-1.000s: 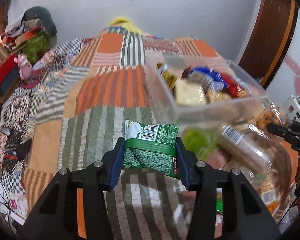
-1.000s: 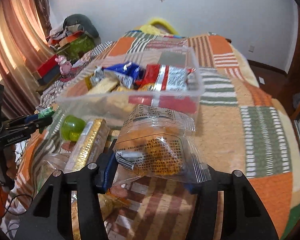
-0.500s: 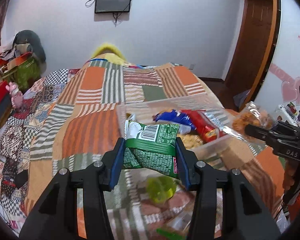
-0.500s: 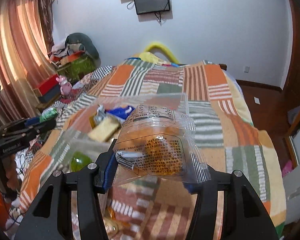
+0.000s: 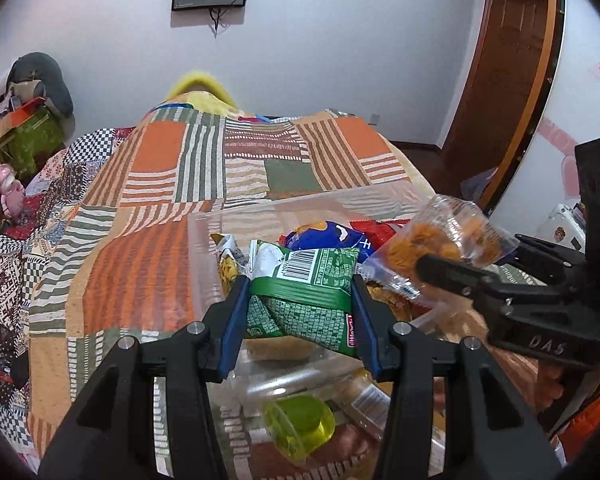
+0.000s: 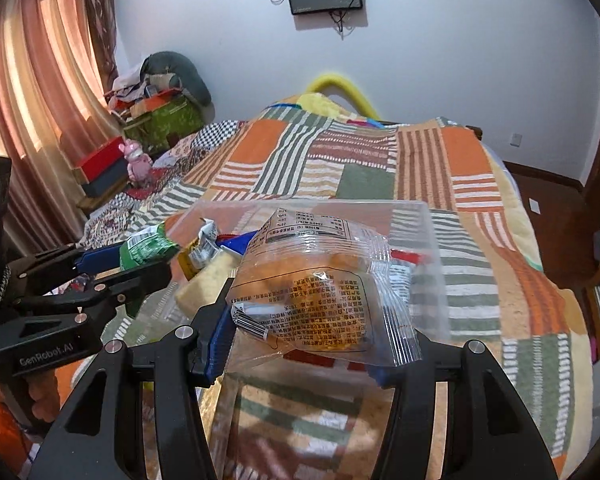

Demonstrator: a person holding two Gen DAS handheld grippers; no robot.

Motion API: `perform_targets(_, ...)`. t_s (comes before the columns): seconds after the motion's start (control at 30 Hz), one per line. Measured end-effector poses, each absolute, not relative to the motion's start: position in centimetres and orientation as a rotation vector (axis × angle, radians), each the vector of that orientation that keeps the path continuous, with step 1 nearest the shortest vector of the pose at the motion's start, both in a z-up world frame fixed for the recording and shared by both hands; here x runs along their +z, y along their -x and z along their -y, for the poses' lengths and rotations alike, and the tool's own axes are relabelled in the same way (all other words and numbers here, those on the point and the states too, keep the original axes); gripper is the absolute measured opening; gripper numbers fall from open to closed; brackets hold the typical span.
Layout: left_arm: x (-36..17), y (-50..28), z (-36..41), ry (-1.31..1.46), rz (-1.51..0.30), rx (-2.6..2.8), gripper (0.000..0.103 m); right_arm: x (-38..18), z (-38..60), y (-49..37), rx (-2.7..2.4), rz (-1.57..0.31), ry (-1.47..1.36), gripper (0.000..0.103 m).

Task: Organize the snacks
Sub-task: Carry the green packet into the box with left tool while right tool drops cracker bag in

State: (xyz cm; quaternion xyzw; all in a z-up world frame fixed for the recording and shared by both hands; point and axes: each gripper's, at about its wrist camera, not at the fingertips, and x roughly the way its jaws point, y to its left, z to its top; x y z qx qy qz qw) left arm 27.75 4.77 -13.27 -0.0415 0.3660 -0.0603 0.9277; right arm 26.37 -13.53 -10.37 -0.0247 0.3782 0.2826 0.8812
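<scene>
Left gripper (image 5: 298, 300) is clamped on a green packet (image 5: 304, 284) — held above the near edge of the clear bin (image 5: 204, 248) on the quilt (image 5: 148, 208). Right gripper (image 6: 304, 344) pinches a clear bag (image 6: 320, 292) of orange snacks — at 3 o'clock from the left gripper, over the bin.

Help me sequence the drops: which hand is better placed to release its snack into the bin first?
Probably the left: its green packet already hangs above the clear bin, while the right's clear bag looks nearer the front wall.
</scene>
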Motion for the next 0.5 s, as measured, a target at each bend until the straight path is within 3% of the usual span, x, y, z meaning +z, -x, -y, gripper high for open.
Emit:
perform_targets(0.3, -14.7, -29.4, -4.3, 0.080, -0.776, -0.115, 0.050, -11.3, 13.3, -27.3, 0.582, -0.812, 0.077, 0.052)
perform_targets(0.5, -15.0, -29.4, -4.2, 0.076, -0.784, -0.098, 0.058, -10.9, 13.3, -27.0, 0.566, -0.801, 0.094, 0.056)
